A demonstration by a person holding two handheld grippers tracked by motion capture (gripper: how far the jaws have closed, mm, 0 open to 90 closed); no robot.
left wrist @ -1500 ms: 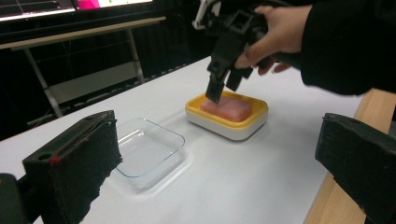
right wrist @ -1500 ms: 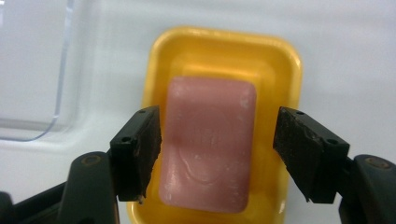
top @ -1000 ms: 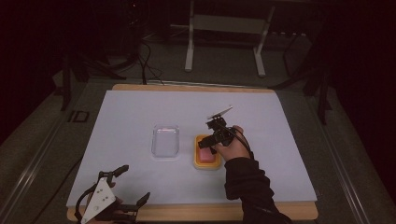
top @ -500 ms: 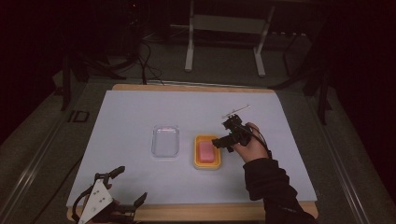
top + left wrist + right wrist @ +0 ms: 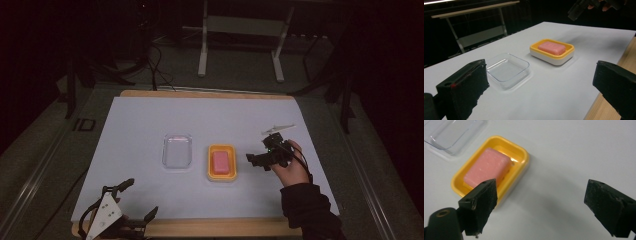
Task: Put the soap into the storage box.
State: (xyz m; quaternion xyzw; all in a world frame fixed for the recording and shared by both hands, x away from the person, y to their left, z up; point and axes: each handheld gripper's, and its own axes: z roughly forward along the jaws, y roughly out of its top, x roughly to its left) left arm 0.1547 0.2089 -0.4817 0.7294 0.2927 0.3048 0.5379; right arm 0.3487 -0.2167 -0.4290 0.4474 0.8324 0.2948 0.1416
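Note:
A pink soap bar (image 5: 220,161) (image 5: 487,168) (image 5: 551,47) lies in a yellow soap dish (image 5: 221,175) (image 5: 520,151) (image 5: 554,58) near the middle of the white table. A clear plastic lid (image 5: 177,151) (image 5: 507,68) (image 5: 449,132) lies flat just left of the dish. My right gripper (image 5: 256,160) (image 5: 540,207), held in a hand, hovers to the right of the dish, open with nothing between its jaws. My left gripper (image 5: 137,197) (image 5: 536,95) rests at the front left edge of the table, open and empty, facing the lid and dish.
The white sheet (image 5: 150,120) covers a wooden table whose bare front edge (image 5: 225,227) shows. A metal table frame (image 5: 240,30) stands on the dark floor beyond. Free surface lies behind and to the right of the dish.
The right gripper has moved from over the soap dish to the right and slightly toward the front, away from the dish. The left gripper has stayed still.

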